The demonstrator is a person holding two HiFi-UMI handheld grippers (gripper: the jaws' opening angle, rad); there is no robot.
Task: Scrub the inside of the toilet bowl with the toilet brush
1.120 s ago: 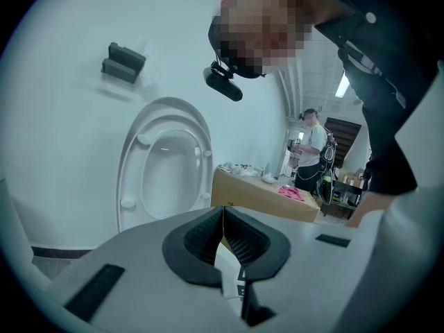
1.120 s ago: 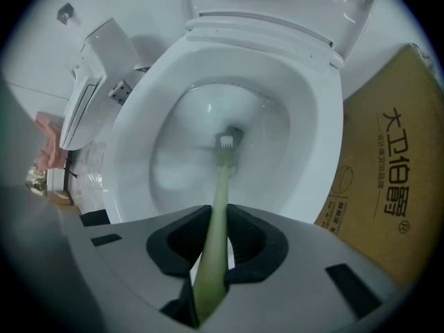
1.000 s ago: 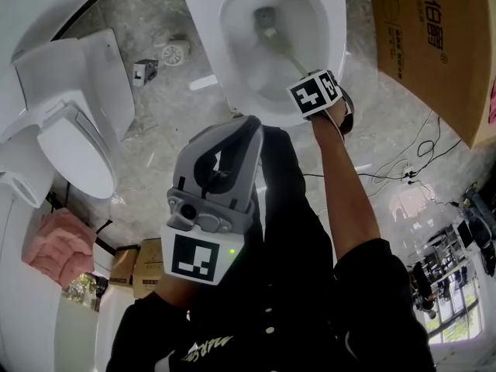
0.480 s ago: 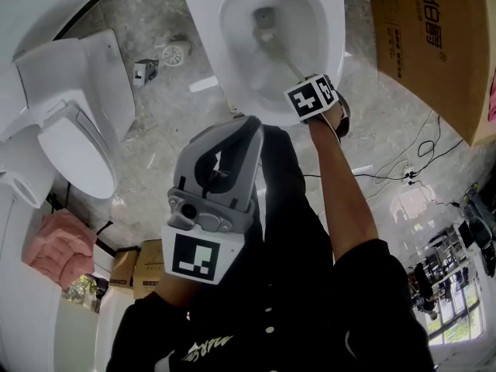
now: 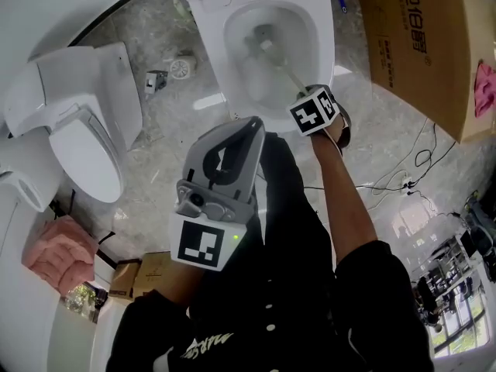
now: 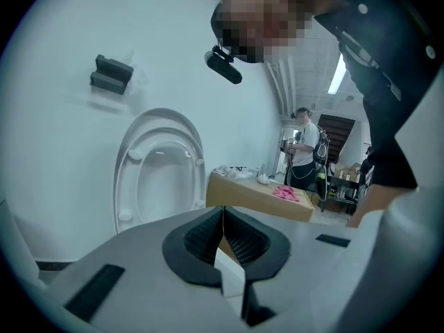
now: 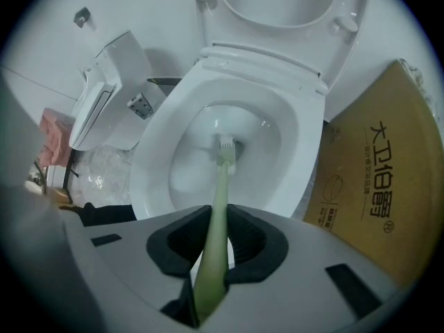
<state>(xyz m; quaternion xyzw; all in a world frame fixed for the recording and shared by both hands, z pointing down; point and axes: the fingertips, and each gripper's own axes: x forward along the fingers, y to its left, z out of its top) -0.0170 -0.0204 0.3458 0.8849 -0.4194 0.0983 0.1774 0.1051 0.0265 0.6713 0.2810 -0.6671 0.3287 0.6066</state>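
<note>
The white toilet bowl (image 5: 307, 22) stands open at the top centre of the head view. My right gripper (image 5: 308, 103) hangs over the bowl's near rim, shut on the pale green handle of the toilet brush (image 5: 280, 63). In the right gripper view the brush (image 7: 220, 186) runs out between the shut jaws of the right gripper (image 7: 218, 217). Its white bristle head (image 7: 225, 148) is down at the drain in the bowl (image 7: 291, 127). My left gripper (image 5: 249, 126) is held close to my body, away from the bowl. In its own view the left gripper (image 6: 223, 217) is shut on nothing.
A second toilet (image 5: 77, 122) with its lid down stands on the left. A big cardboard box (image 5: 418, 37) leans right of the bowl, with cables (image 5: 403, 169) on the floor below it. A small marker block (image 5: 157, 80) and a wheel (image 5: 182, 68) lie between the toilets. A person (image 6: 305, 148) stands far off.
The right gripper and brush have shifted slightly within the bowl, the bristle head staying near the drain. The head camera has tilted a little. The left gripper has stayed put.
</note>
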